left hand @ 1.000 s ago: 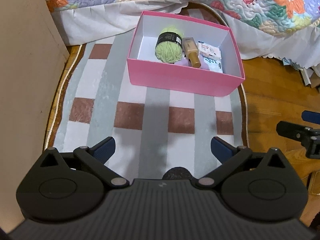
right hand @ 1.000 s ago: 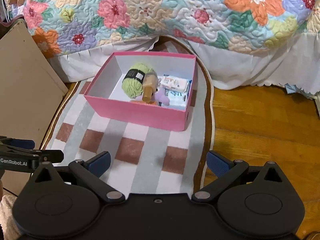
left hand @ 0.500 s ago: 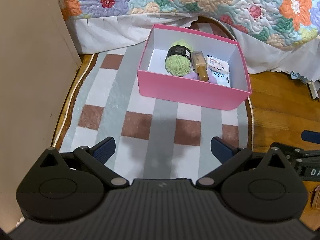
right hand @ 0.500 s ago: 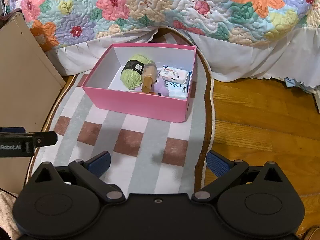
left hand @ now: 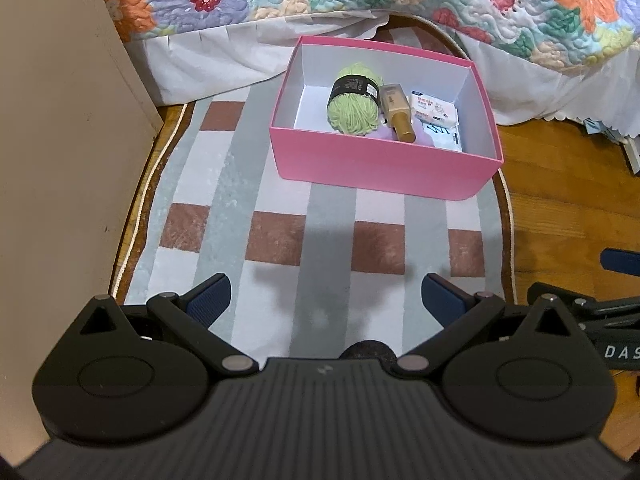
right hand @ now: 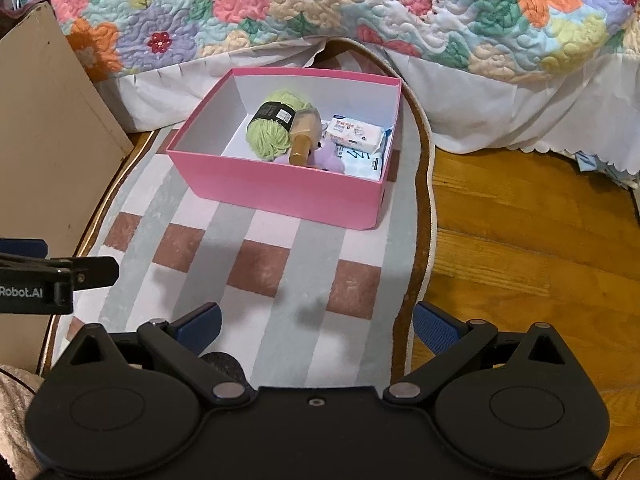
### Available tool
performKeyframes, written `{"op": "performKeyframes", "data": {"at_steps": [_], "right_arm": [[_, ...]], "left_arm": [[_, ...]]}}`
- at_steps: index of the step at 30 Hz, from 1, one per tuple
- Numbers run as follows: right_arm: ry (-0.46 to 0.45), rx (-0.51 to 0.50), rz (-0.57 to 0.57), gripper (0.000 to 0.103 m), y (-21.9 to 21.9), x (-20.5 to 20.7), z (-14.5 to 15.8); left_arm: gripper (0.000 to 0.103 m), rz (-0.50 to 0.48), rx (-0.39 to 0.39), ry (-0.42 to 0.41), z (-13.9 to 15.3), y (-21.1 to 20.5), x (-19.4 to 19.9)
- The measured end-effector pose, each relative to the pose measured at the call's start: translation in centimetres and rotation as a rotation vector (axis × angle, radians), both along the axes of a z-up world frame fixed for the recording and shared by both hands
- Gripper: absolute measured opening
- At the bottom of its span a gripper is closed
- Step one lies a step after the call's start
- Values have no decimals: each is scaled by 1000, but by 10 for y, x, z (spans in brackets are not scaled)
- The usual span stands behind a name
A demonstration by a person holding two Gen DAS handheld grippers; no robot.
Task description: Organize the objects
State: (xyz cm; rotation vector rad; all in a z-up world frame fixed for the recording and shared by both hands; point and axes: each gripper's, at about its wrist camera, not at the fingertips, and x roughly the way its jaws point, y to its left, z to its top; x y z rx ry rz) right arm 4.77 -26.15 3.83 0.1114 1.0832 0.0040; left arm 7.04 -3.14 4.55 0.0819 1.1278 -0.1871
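Checked rug: pink box, white inside, green yarn.

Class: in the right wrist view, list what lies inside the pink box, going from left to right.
Green yarn ball → gold-capped bottle → purple soft item → white tissue packet.

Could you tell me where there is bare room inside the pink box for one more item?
The pink box is bare along its left wall, beside the green yarn. Its right half is crowded: gold bottle, tissue packet.
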Motion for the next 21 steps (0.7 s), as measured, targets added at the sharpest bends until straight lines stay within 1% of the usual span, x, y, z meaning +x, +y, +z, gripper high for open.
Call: {"op": "performKeyframes", "data": {"at_steps": [3, 13, 21], "right_arm": [[-2, -5, 0, 103, -1, 0, 1], [-9, -20, -5, 103, -5, -2, 3], [-11, -30, -4, 103, -4, -3, 3]], "left_arm": [[103, -2, -1, 6, -1, -1, -1], [103, -8, 49, 7, -5, -6, -4], [103, -13, 51, 6, -2, -6, -5]]}}
